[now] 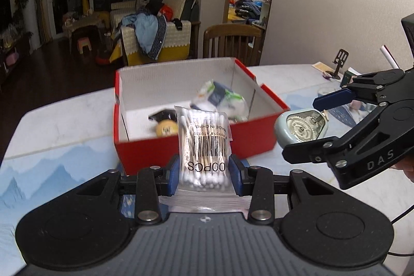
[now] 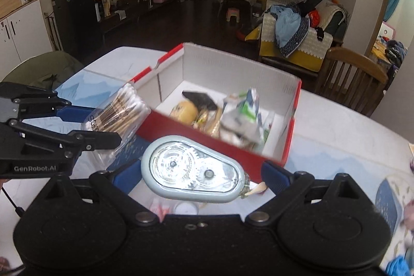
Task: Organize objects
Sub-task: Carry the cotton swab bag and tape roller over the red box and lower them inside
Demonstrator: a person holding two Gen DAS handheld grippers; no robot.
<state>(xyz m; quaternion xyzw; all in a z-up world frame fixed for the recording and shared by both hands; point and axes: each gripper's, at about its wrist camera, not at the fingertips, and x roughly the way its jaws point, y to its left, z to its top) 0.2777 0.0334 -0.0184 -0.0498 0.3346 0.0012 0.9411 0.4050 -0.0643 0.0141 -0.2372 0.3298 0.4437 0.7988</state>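
My left gripper (image 1: 204,170) is shut on a clear bag of cotton swabs (image 1: 204,144), held upright just in front of the near wall of the red shoe box (image 1: 176,69). My right gripper (image 2: 200,173) is shut on a pale blue correction tape dispenser (image 2: 191,170) with clear gears, lifted above the table near the box's front corner (image 2: 282,159). In the left wrist view the right gripper (image 1: 302,127) and the dispenser (image 1: 301,127) hover at the box's right side. In the right wrist view the left gripper (image 2: 103,126) carries the swab bag (image 2: 119,110) at the box's left.
Inside the box lie a small doll with a black graduation cap (image 1: 165,124) and crumpled packets (image 1: 220,97). A wooden chair (image 1: 233,40) stands behind the table. A phone stand (image 1: 339,61) and small items sit at the table's right. A white cup (image 2: 185,207) is under the right gripper.
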